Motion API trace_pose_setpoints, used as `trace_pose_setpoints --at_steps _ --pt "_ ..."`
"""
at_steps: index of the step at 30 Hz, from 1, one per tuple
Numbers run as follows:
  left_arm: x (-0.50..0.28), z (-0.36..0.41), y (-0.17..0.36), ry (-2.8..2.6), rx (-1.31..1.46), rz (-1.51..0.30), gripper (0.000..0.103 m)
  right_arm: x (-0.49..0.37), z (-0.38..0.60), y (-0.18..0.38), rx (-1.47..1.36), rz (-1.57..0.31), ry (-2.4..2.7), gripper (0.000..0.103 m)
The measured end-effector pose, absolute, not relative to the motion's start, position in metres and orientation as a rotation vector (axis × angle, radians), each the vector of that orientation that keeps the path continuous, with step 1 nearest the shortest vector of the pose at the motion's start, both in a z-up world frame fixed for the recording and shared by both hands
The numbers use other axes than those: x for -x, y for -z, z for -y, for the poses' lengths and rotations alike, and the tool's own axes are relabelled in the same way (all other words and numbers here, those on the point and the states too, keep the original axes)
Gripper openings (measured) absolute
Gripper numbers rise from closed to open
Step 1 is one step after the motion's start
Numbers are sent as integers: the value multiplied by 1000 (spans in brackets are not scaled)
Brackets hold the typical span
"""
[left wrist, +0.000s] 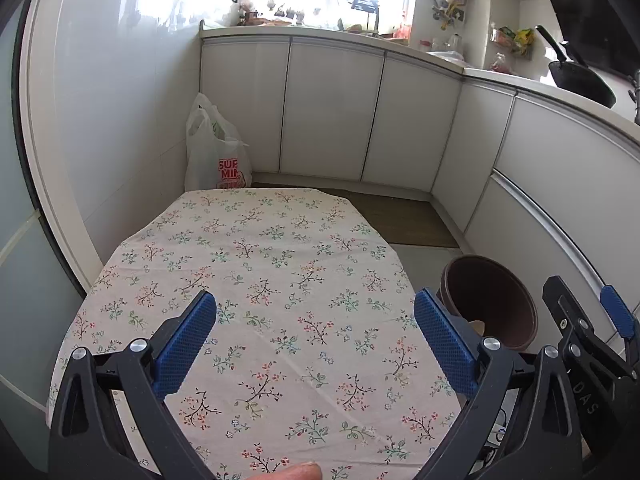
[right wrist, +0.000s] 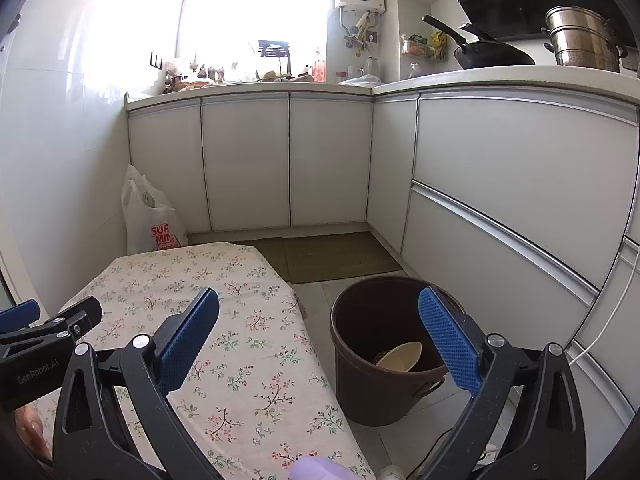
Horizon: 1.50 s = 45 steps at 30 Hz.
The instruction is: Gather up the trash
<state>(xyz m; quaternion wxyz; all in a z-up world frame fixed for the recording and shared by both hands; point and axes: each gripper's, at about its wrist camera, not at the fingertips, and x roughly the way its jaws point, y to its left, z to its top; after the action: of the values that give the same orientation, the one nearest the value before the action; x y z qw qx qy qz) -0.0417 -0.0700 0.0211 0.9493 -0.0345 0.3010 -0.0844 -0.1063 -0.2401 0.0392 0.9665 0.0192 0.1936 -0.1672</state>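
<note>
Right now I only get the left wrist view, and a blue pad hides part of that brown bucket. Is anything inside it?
Observer: Yes. The right wrist view looks into the brown bucket, and a pale curved scrap lies at its bottom.
Operator: What's on the counter beyond the black wok?
Observer: A stacked steel pot stands just right of the wok.
Operator: Are the right tongs carrying anything?
Observer: No. The right tongs are open with nothing between the pads.
</note>
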Motion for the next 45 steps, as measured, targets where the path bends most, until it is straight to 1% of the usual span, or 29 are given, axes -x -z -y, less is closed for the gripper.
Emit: trace_pose_setpoints --at_steps 45 --pt "41 68 -19 169 84 -623 96 102 233 -33 -3 -429 327 96"
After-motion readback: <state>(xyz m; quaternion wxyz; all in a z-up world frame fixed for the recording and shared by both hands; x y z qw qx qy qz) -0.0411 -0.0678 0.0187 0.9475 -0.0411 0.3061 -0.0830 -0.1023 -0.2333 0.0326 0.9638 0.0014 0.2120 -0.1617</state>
